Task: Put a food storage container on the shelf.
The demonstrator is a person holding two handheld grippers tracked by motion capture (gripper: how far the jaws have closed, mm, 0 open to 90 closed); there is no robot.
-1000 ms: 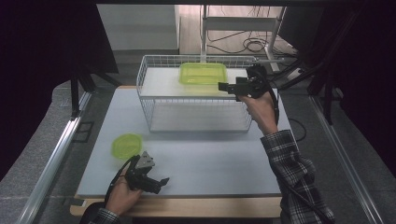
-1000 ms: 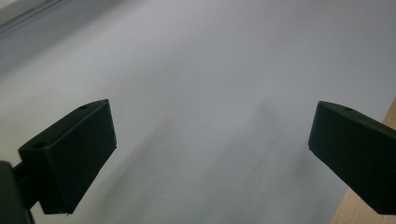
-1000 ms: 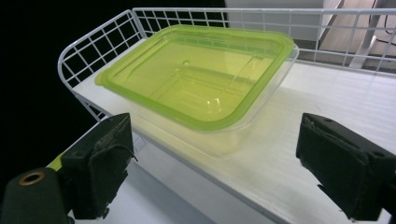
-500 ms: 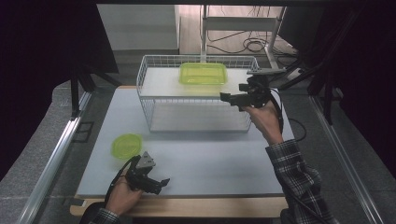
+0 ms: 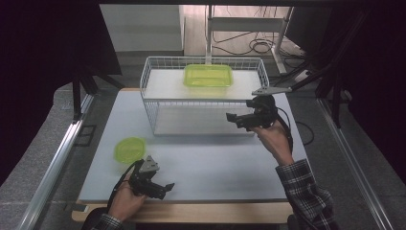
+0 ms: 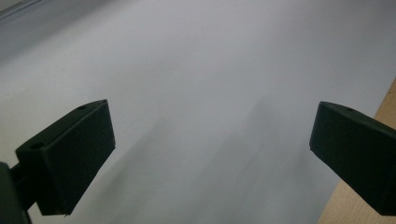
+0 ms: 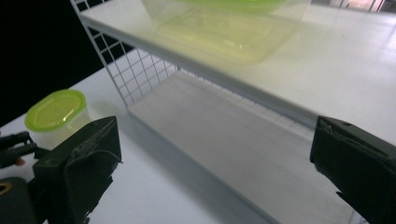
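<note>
We hold the right gripper [image 5: 233,118] in front of the white wire rack [image 5: 148,100], level with its right end, with its jaws spread wide and nothing between them; they have just been opening. The green rectangular container [image 5: 208,75] sits on the rack's top shelf, above and beyond this gripper and off to its left in the high view, and the right gripper view shows its translucent bottom just overhead. The left gripper [image 5: 168,187] rests low over the white table [image 5: 215,163] near its front edge, jaws wide apart and empty, and the small round green-lidded tub [image 5: 129,149] stands near it, a little beyond it and to its left. We judge the main risk to be the wire rim: if the right gripper swings toward the shelves without care, a wide jaw could catch the mesh and shove the light rack, sliding the container along its shelf. Reaching for the container from below the rim could push it back instead of gripping it, and its smooth thin wall could slip between the pads. If we turn the right gripper toward the tub instead, it crosses toward the left hand, and the two could collide or knock the tub over.
</note>
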